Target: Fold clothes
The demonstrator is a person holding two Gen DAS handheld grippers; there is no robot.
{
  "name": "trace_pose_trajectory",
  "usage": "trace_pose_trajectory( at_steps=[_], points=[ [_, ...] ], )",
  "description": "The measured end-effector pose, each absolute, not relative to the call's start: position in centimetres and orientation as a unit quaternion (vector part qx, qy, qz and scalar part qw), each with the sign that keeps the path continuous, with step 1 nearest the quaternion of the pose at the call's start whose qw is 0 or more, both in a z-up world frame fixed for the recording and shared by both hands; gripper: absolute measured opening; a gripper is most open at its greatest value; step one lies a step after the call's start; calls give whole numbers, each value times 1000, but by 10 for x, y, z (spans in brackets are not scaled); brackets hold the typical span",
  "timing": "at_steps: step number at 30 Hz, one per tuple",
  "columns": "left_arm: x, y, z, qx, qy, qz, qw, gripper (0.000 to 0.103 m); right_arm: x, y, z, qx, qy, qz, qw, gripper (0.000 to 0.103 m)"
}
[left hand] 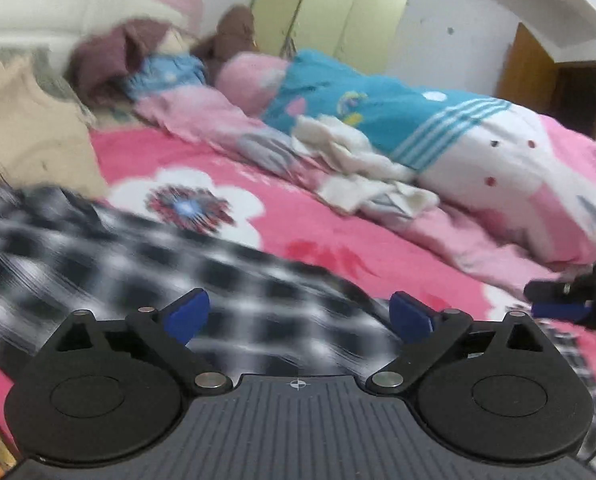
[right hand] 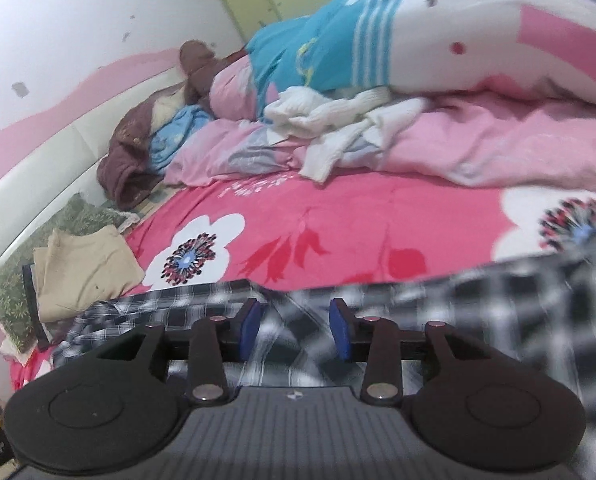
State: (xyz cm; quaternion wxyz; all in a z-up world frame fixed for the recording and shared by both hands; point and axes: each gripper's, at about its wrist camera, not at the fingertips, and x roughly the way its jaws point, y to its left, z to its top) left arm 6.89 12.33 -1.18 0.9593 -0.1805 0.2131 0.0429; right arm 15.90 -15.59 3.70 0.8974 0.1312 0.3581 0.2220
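Observation:
A black-and-white plaid shirt (left hand: 138,264) lies spread on the pink flowered bed sheet (left hand: 318,220), blurred by motion. My left gripper (left hand: 300,316) hovers just above it, jaws wide apart, with nothing between the blue pads. My right gripper (left hand: 566,300) shows at the right edge of the left wrist view, low over the shirt's far side. In the right wrist view the right gripper (right hand: 296,330) stands partly open over the plaid shirt (right hand: 498,320), with fabric showing in the gap between its pads.
A white garment (right hand: 338,128) lies crumpled against a pink, blue and white duvet (right hand: 458,40) heaped at the back. A folded beige cloth (right hand: 86,268) and a brown garment (right hand: 134,152) sit by the padded headboard (right hand: 38,168). A wardrobe (left hand: 338,8) stands behind.

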Motion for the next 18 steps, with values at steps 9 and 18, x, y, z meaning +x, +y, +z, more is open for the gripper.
trace_pose_trajectory(
  at_steps=[9,18],
  points=[
    [71,112,-9,-205,266,5,942,103,99,-193,50,153,355,165,907,48],
    [62,79,-12,-155,236,-20,959,103,55,-220,68,131,331,118,927,65]
  ],
)
